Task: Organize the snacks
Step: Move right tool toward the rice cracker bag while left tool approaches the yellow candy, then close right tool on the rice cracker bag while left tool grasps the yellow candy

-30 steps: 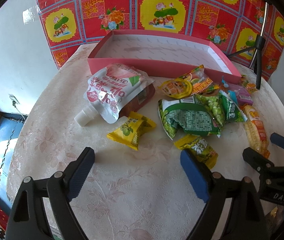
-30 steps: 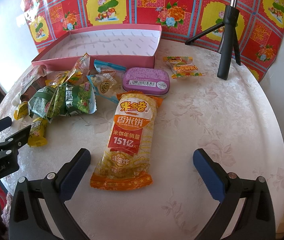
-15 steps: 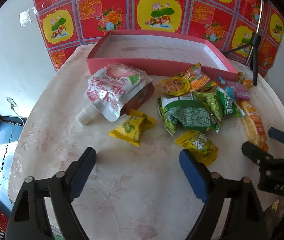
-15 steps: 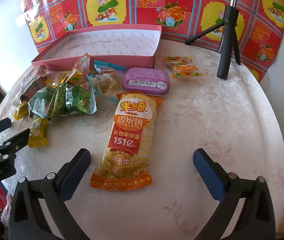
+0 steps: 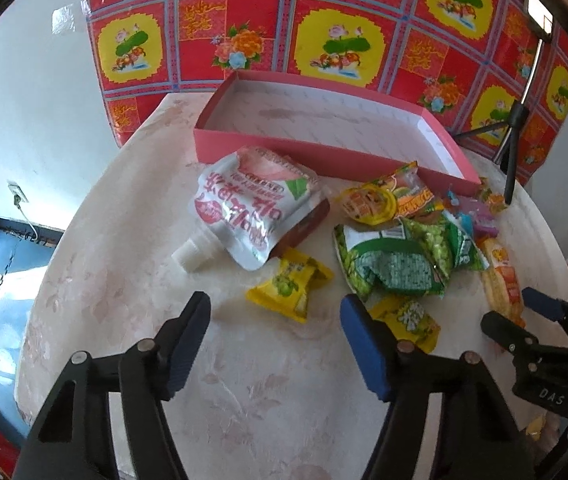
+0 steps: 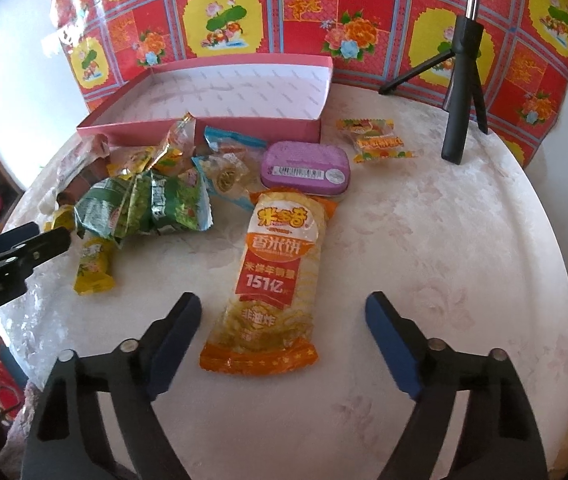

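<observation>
Left wrist view, purple tin [image 5: 479, 216] mostly hidden behind green packets [image 5: 395, 256]

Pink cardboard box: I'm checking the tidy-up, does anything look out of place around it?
The pink cardboard box holds nothing, while every snack lies loose on the round white table. The green crinkled packets are heaped together, and a small orange sweet packet sits apart near the black tripod.

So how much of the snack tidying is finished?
None: the pink box holds nothing. Neither gripper holds anything; the right gripper is closing, its jaws either side of the rice cracker pack. The left gripper is closing near a yellow candy. All snacks remain.
</observation>
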